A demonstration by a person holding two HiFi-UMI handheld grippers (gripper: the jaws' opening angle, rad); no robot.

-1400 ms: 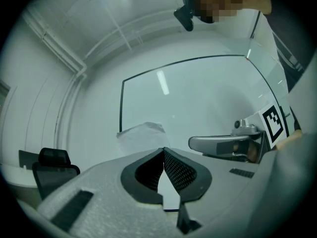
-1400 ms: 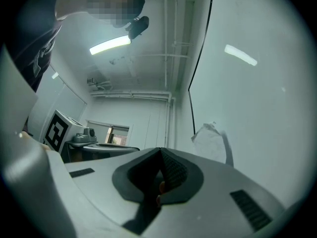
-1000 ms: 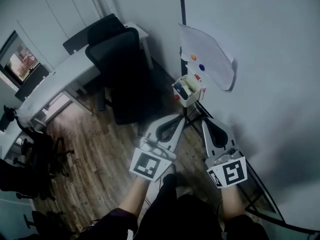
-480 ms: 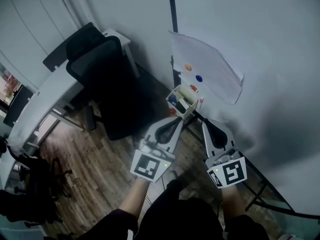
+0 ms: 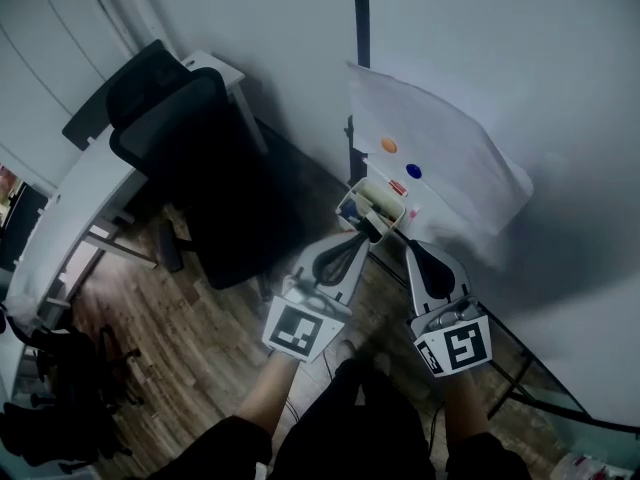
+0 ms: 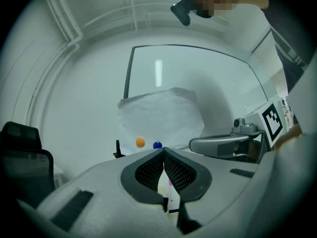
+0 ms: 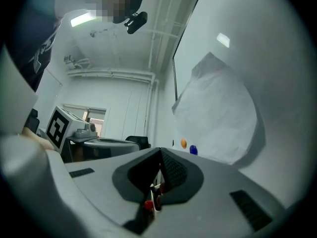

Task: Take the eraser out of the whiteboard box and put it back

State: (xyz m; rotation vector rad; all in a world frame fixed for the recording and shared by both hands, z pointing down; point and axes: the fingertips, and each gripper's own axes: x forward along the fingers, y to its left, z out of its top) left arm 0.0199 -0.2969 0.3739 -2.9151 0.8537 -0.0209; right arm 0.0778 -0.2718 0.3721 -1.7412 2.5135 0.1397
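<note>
Two pairs of jaws together, empty: left gripper [image 5: 362, 240] near whiteboard box [image 5: 383, 190] rim, right gripper [image 5: 412, 248] just beside.

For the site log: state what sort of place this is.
Most likely an office or meeting room. There is a large whiteboard with a paper sheet held by magnets, a black office chair, and a white desk on a wood floor.

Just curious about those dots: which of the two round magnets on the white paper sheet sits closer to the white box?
The blue round magnet; the orange round magnet sits higher, farther from the white box.
</note>
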